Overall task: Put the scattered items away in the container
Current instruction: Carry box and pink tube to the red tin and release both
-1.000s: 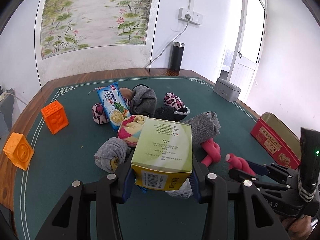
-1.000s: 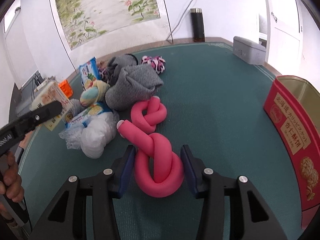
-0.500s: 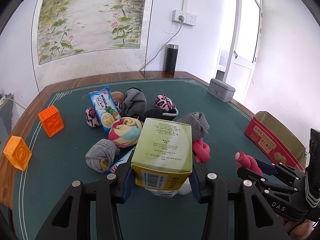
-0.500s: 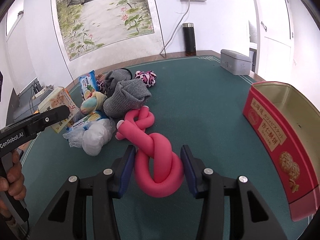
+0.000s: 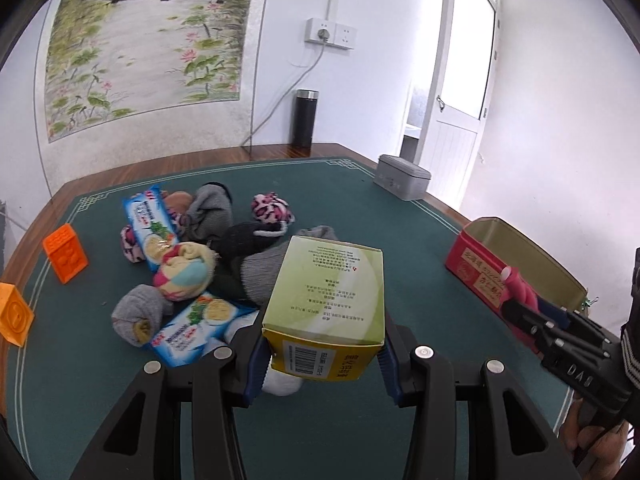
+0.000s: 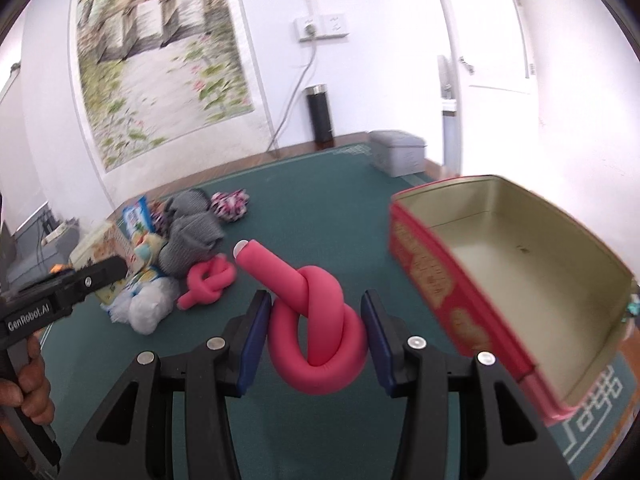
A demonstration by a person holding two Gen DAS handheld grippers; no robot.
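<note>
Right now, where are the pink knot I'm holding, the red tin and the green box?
pink knot (image 6: pixel 316 332), right wrist view, on the loop between the pads
red tin (image 6: pixel 452 288), right wrist view, on its red side wall
green box (image 5: pixel 328 284), left wrist view, on its printed top face

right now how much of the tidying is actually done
Nothing is in yet: the red tin shows a bare floor. In hand: the right gripper holds a pink foam knot close to the tin, and the left gripper holds a green box. Left: the pile of socks, snack packs, second pink knot and orange blocks.
</note>
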